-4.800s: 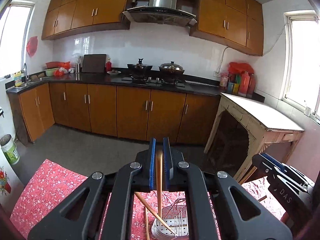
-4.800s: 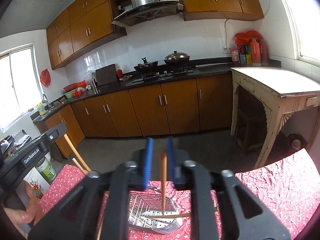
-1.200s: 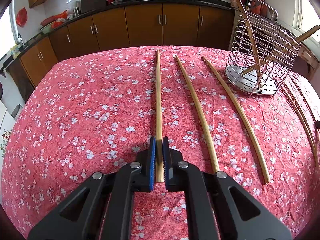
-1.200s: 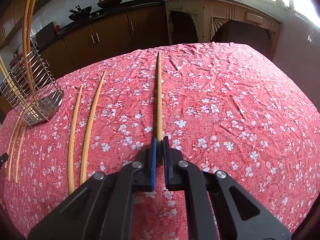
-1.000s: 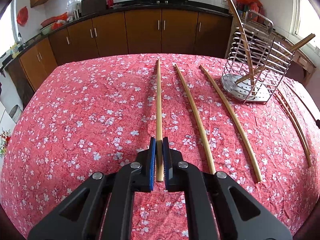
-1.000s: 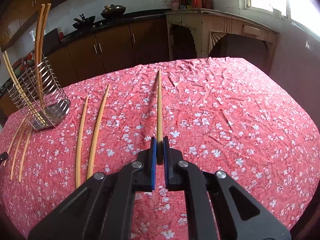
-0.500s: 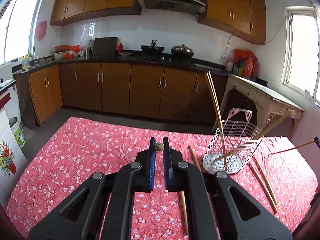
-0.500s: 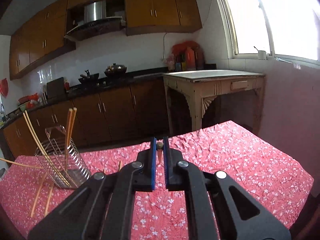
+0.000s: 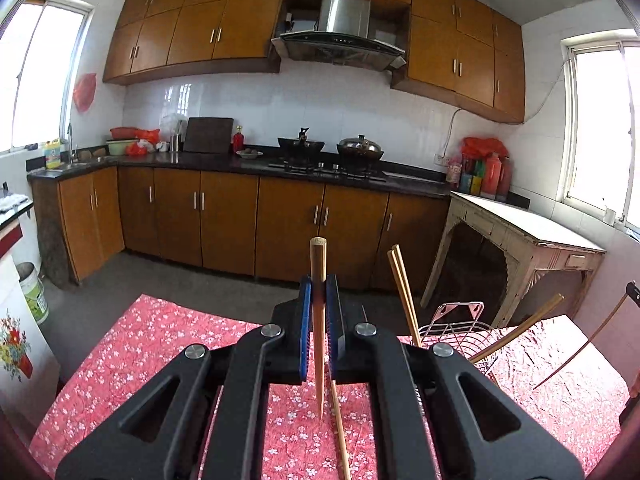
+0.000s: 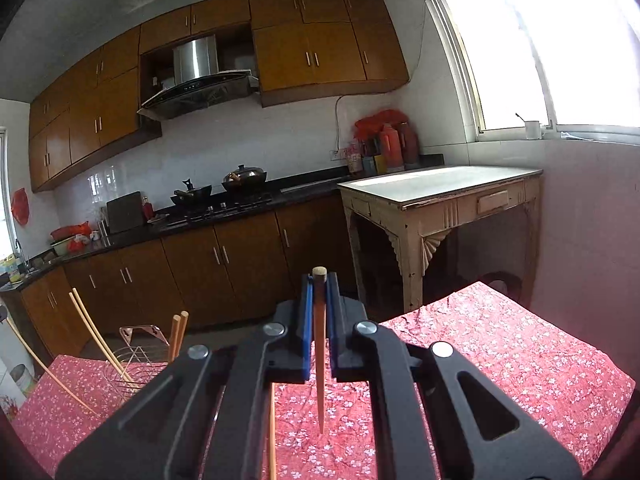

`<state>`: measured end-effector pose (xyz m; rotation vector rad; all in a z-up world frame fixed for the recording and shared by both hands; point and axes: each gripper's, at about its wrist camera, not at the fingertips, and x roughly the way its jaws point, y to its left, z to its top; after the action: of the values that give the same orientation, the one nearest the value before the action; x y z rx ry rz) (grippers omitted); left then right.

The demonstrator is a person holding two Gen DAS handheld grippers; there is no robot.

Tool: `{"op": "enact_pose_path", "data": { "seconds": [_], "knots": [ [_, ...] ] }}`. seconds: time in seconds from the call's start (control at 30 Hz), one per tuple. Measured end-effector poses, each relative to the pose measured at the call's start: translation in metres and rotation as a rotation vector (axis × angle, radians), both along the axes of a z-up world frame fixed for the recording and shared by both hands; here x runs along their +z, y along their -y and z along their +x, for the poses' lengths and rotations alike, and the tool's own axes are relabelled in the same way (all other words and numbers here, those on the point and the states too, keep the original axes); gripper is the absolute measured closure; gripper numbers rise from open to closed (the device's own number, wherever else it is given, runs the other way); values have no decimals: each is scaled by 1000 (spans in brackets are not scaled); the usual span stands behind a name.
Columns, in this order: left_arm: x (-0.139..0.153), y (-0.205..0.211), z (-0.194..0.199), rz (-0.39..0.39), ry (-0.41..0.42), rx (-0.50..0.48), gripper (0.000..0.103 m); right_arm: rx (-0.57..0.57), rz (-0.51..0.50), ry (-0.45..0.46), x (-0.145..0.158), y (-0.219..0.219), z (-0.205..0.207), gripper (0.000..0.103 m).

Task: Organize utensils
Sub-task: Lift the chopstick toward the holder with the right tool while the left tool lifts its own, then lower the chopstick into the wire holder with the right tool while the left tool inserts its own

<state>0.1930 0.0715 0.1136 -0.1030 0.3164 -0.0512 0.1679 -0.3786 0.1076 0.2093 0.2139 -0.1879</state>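
Note:
My left gripper (image 9: 319, 292) is shut on a wooden chopstick (image 9: 319, 320), held upright with its thin tip pointing down above the red floral tablecloth (image 9: 140, 352). My right gripper (image 10: 319, 292) is shut on another chopstick (image 10: 319, 344), also upright, tip down over the cloth (image 10: 500, 360). The wire utensil holder (image 9: 460, 320) stands to the right of the left gripper with several chopsticks (image 9: 404, 292) leaning in it. In the right wrist view the holder (image 10: 138, 348) sits at the left with chopsticks (image 10: 176, 334) in it.
One loose chopstick (image 9: 340, 432) lies on the cloth under the left gripper, another (image 10: 272, 436) under the right. A worn white side table (image 10: 440, 192) stands past the table's far edge. Kitchen cabinets (image 9: 224, 216) and a stove line the back wall.
Both grippers have lifted their chopsticks off the cloth and tilted up, from lying flat a second ago to standing upright now. The views swung from the tabletop to the kitchen.

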Motion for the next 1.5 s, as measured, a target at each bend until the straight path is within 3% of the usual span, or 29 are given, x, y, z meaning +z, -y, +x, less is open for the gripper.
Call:
{"op": "enact_pose_path", "data": {
  "seconds": [0.27, 0.57, 0.77, 1.1, 1.5],
  "knots": [
    [19, 8, -6, -16, 11, -30, 96, 175, 12, -11, 44, -39, -20, 95],
    [56, 46, -9, -33, 46, -90, 96, 332, 38, 45, 102, -86, -17, 95],
    [75, 68, -4, -50, 83, -99, 96, 355, 24, 99, 127, -116, -1, 95],
    [73, 85, 24, -89, 135, -25, 96, 329, -30, 99, 110, -142, 38, 96],
    [48, 101, 53, -71, 68, -45, 96, 336, 45, -5, 68, -134, 108, 95]
  ]
}}
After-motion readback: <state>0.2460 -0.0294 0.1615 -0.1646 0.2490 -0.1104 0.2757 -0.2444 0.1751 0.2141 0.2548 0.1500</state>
